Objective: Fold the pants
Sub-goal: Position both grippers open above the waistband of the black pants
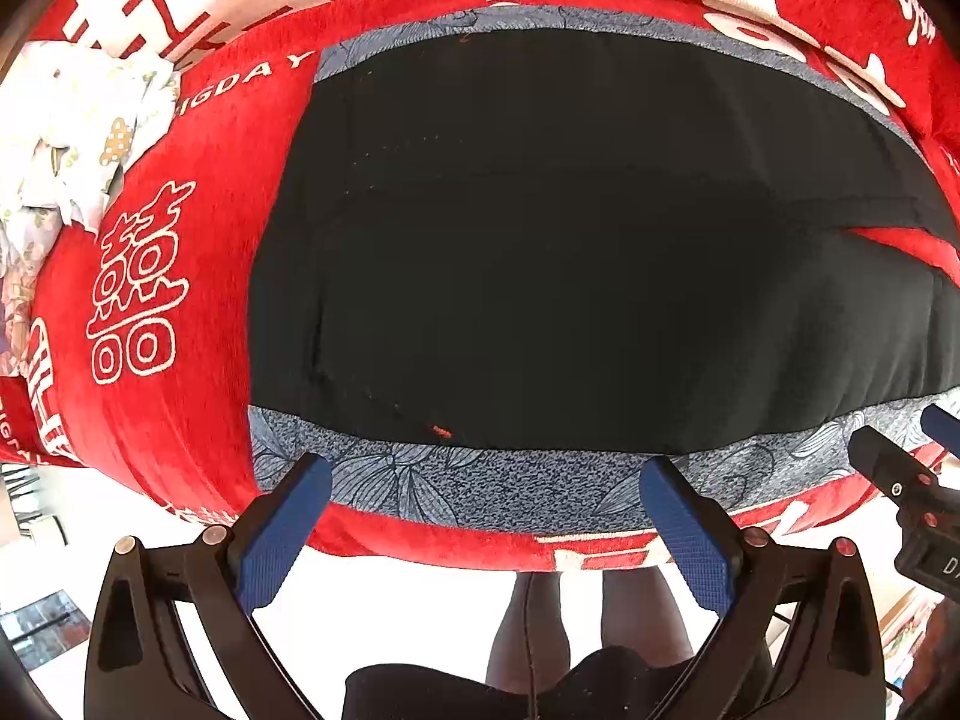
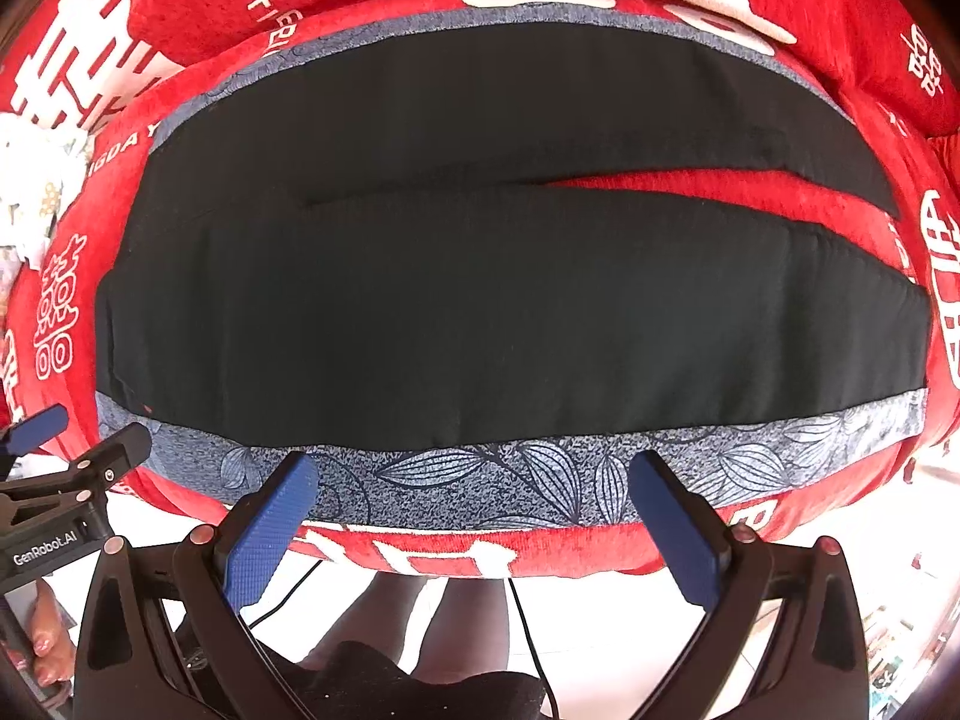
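Black pants (image 1: 540, 252) lie spread flat on a blue-grey leaf-patterned cloth (image 1: 456, 486) over a red blanket. In the right wrist view the pants (image 2: 510, 312) show two legs running to the right with a red gap between them. My left gripper (image 1: 489, 474) is open and empty, hovering over the near edge of the patterned cloth by the waist end. My right gripper (image 2: 474, 474) is open and empty over the same near edge, farther along the legs. Each gripper shows at the edge of the other's view.
The red blanket (image 1: 180, 228) with white characters covers the surface and drops off at the near edge. A crumpled white floral cloth (image 1: 66, 138) lies at the far left. The person's legs (image 2: 432, 618) and white floor show below the edge.
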Demonstrator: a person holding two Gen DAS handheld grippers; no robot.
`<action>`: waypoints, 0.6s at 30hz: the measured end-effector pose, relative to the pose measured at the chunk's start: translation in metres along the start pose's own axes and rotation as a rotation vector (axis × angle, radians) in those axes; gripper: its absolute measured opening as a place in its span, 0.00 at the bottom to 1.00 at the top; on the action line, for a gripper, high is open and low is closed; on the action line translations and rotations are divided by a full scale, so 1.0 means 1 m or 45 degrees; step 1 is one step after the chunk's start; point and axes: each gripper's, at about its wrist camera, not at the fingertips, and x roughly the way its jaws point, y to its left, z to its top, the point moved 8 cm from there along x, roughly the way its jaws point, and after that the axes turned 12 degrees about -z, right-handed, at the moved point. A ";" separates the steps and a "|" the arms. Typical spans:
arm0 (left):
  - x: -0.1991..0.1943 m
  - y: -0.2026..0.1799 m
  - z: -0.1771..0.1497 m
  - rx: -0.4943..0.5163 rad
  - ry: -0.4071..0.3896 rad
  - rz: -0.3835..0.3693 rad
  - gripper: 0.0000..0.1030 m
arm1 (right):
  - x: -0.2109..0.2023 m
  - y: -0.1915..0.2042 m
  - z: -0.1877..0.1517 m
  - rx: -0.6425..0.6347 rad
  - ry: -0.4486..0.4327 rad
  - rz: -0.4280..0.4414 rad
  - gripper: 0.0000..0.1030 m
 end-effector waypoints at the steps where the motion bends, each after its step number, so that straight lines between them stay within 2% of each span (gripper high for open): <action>1: 0.001 0.000 0.001 -0.002 -0.005 -0.003 1.00 | 0.000 0.000 0.000 0.001 0.001 0.000 1.00; 18: 0.006 0.010 0.001 -0.026 -0.019 -0.011 1.00 | 0.006 0.001 -0.001 0.011 0.015 0.024 1.00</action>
